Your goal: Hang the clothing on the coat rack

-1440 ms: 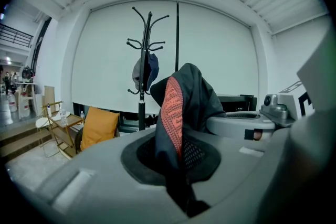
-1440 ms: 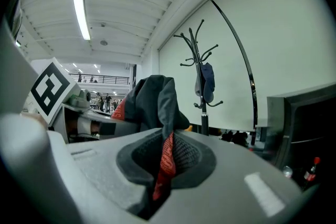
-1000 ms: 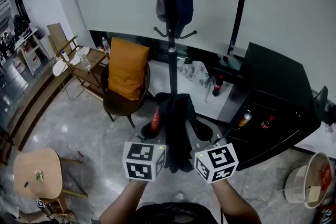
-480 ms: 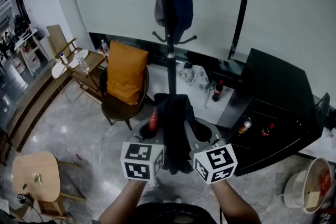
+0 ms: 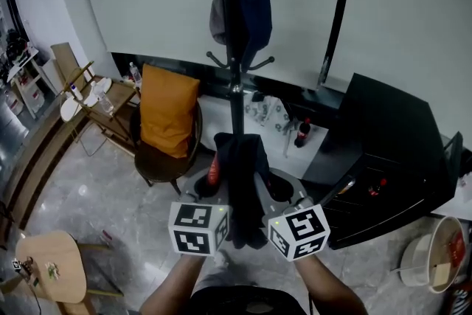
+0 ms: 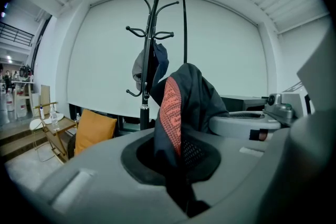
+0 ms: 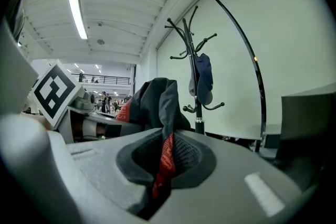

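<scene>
The left gripper (image 5: 209, 192) and right gripper (image 5: 278, 192) each clamp a soft dark garment (image 5: 243, 173) with red patterned trim, bunched limp between them. It hangs in front of the slim black coat rack (image 5: 234, 63) with curved hooks.

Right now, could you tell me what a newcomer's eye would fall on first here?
A dark fabric garment with red patterned trim, clamped by the left gripper and right gripper, fills the centre foreground. Behind it stands a black metal coat rack, a dark blue item on its hook, an orange cushion at left.
</scene>
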`<state>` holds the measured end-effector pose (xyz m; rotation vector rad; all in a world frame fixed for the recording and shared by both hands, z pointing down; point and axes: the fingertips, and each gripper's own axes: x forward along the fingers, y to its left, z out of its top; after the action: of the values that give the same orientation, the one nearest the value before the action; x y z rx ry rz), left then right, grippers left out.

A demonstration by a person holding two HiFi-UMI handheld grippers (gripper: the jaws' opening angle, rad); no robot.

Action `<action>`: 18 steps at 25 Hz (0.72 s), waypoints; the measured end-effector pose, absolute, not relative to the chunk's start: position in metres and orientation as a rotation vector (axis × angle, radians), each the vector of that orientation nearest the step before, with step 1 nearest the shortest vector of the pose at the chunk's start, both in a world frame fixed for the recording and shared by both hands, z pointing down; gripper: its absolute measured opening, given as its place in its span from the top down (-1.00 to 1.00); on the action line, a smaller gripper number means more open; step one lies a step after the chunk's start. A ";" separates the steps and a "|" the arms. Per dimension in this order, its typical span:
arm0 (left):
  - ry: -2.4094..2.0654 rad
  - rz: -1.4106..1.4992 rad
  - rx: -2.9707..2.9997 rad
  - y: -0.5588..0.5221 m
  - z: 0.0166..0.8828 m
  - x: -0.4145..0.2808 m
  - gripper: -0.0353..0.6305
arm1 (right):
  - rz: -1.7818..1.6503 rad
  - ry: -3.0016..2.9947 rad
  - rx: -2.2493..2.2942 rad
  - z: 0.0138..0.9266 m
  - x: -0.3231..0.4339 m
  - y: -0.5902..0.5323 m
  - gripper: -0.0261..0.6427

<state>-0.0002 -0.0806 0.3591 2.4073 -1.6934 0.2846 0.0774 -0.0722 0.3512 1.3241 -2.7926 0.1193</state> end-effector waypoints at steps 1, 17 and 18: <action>-1.685 0.284 2.412 -0.086 0.359 -0.003 0.82 | 0.119 -2.787 1.332 0.351 0.074 -0.077 0.85; -1.538 0.270 2.514 -0.164 0.349 -0.045 0.82 | 0.104 -2.675 1.505 0.342 0.037 -0.146 0.85; -1.529 0.270 2.520 -0.169 0.349 -0.047 0.82 | 0.103 -2.668 1.516 0.342 0.035 -0.150 0.85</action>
<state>-0.0472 -0.1686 0.3490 2.5198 -1.5295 0.2704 0.0351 -0.1497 0.3419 1.5162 -2.6684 0.1026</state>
